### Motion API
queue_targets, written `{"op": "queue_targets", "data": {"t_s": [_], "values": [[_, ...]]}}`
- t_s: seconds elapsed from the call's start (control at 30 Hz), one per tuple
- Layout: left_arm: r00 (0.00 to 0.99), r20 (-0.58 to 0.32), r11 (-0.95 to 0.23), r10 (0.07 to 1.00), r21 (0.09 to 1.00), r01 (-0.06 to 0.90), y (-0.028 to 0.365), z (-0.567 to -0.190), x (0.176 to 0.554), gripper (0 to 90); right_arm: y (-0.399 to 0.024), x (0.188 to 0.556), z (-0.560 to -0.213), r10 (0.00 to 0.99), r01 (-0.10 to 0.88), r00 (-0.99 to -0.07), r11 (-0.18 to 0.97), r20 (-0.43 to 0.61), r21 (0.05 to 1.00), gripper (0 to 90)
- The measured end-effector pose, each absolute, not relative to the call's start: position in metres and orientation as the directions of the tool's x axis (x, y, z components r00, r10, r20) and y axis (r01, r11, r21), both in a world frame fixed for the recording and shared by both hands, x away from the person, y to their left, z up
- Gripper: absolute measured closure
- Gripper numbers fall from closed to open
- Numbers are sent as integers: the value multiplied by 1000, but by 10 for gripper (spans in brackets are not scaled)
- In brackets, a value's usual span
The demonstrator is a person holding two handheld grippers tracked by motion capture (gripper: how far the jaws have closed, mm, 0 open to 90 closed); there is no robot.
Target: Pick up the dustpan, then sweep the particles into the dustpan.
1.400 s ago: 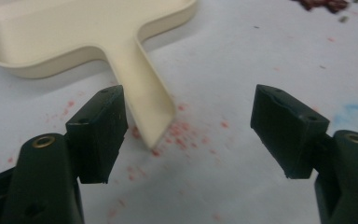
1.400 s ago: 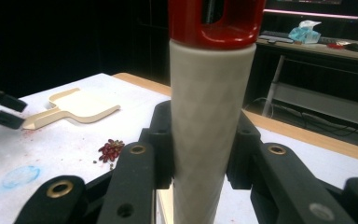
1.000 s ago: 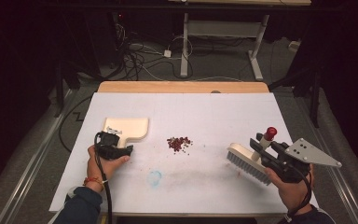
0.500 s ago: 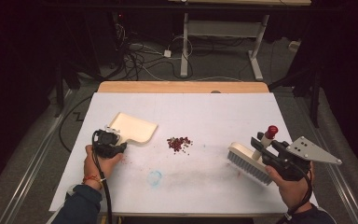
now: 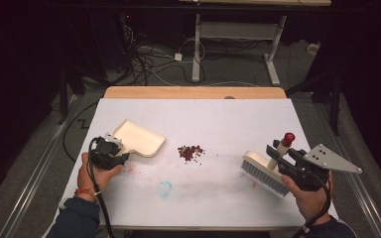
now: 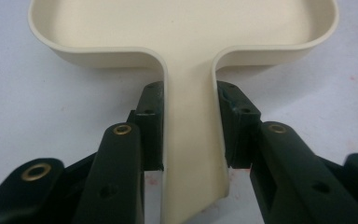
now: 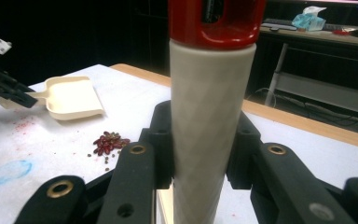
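Observation:
A cream dustpan (image 5: 140,139) lies on the white table (image 5: 228,119), left of centre. My left gripper (image 5: 115,147) is shut on its handle (image 6: 189,154), with the pan's mouth facing away toward the table's middle. A small pile of red beans (image 5: 190,151) sits at the table's centre, to the right of the pan. My right gripper (image 5: 277,157) is shut on the handle (image 7: 210,126) of a brush (image 5: 264,171), a cream shaft with a red tip (image 5: 288,137). The brush's grey bristles rest on the table right of the beans. The dustpan (image 7: 71,97) and beans (image 7: 108,142) lie beyond the brush handle.
A blue smudge (image 5: 164,189) and faint red stains mark the table near its front. A wooden strip (image 5: 193,92) edges the far side. Beyond it stand a desk frame (image 5: 238,34) and cables (image 5: 149,54) on the floor.
My left gripper has swung the dustpan, which now lies angled with its mouth toward the beans and nearer to them. The right gripper and brush have barely moved.

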State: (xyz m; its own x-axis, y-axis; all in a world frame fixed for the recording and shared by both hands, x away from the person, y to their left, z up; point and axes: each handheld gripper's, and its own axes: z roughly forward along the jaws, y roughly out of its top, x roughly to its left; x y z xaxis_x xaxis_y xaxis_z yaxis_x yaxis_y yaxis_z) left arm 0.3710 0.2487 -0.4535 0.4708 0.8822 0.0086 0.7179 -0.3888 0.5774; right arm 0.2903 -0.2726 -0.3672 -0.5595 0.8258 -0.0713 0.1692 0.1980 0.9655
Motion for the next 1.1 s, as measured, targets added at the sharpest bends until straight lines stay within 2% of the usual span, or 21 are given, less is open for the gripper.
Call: {"op": "queue_targets", "data": {"t_s": [0.23, 0.6, 0.77, 1.1], "values": [[510, -14, -403, 860, 594, 696, 255, -445, 347, 640, -268, 294, -368, 819, 168, -569, 204, -74, 965, 693], [590, -35, -459, 807, 592, 663, 249, -437, 330, 640, -267, 300, -369, 816, 174, -573, 203, -68, 963, 693], [655, -29, -534, 755, 553, 640, 241, -440, 323, 640, -265, 305, -369, 816, 178, -573, 209, -71, 962, 693], [697, -36, -584, 716, 516, 626, 234, -440, 312, 640, -253, 336, -364, 830, 170, -552, 210, -84, 963, 693]]}}
